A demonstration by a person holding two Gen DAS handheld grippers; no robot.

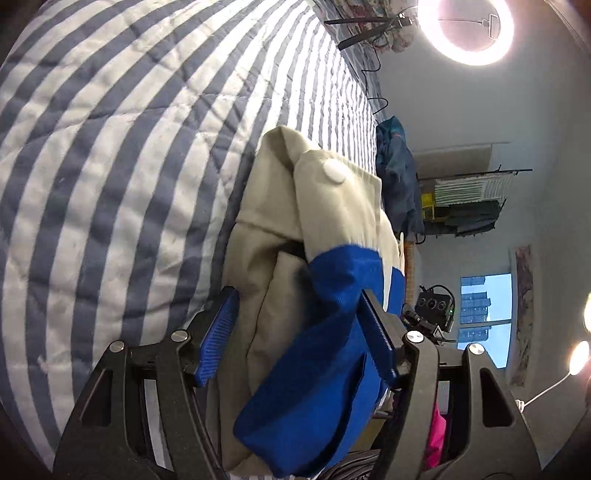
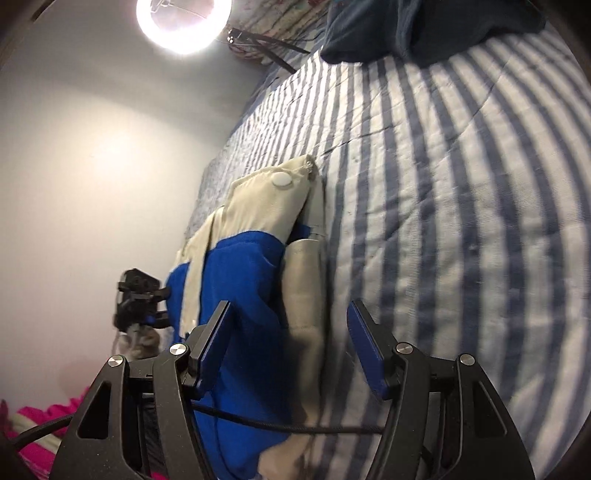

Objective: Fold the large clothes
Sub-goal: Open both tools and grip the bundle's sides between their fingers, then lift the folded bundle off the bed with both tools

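Note:
A beige and blue garment [image 1: 295,229] with a round white snap [image 1: 334,171] lies bunched in a long bundle on the striped quilt [image 1: 110,166]. My left gripper [image 1: 297,332] is open. The bundle's blue end [image 1: 314,369] lies between its jaws and brushes the right pad [image 1: 376,332], while the left pad [image 1: 218,332] stands clear of the cloth. In the right wrist view the same garment [image 2: 251,258] runs along the quilt [image 2: 443,221]. My right gripper [image 2: 290,343] is open over its near end, with blue cloth beside the left pad [image 2: 214,339].
A lit ring light [image 1: 465,29] on a tripod stands beyond the bed. Dark blue clothes [image 2: 424,26] are piled at the quilt's far end. Pink fabric [image 2: 33,435] lies low beside the bed. A window [image 1: 484,317] and a clothes rack [image 1: 469,199] line the wall.

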